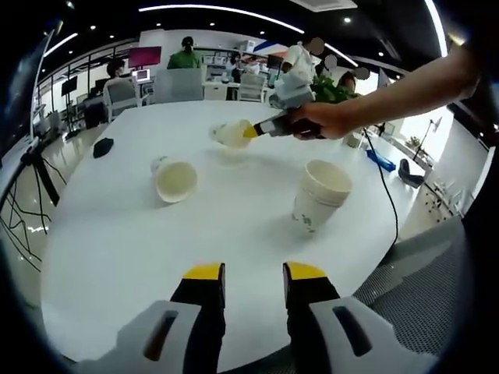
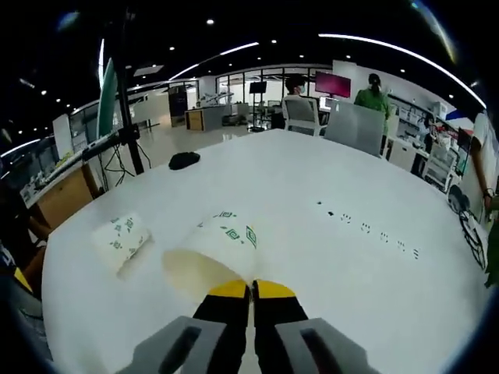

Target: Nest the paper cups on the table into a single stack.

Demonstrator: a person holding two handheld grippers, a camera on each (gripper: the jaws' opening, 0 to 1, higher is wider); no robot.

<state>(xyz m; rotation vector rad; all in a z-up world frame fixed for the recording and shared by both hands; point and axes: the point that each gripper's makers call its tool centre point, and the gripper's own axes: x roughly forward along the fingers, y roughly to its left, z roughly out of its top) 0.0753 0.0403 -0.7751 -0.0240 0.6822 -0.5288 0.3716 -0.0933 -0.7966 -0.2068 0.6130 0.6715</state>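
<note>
My right gripper is shut on the rim of a white paper cup with green print, held on its side just above the white table. From the left gripper view, that gripper, held in a person's hand, carries the cup at the table's far middle. A second cup lies on its side left of centre, also seen as the cup. An upright stack of cups stands at the right. My left gripper is open near the table's edge, with nothing between its jaws.
A black mouse-like object lies near the table's far edge. A black cable runs over the right side. A tripod stands left of the table. Chairs and people sit beyond.
</note>
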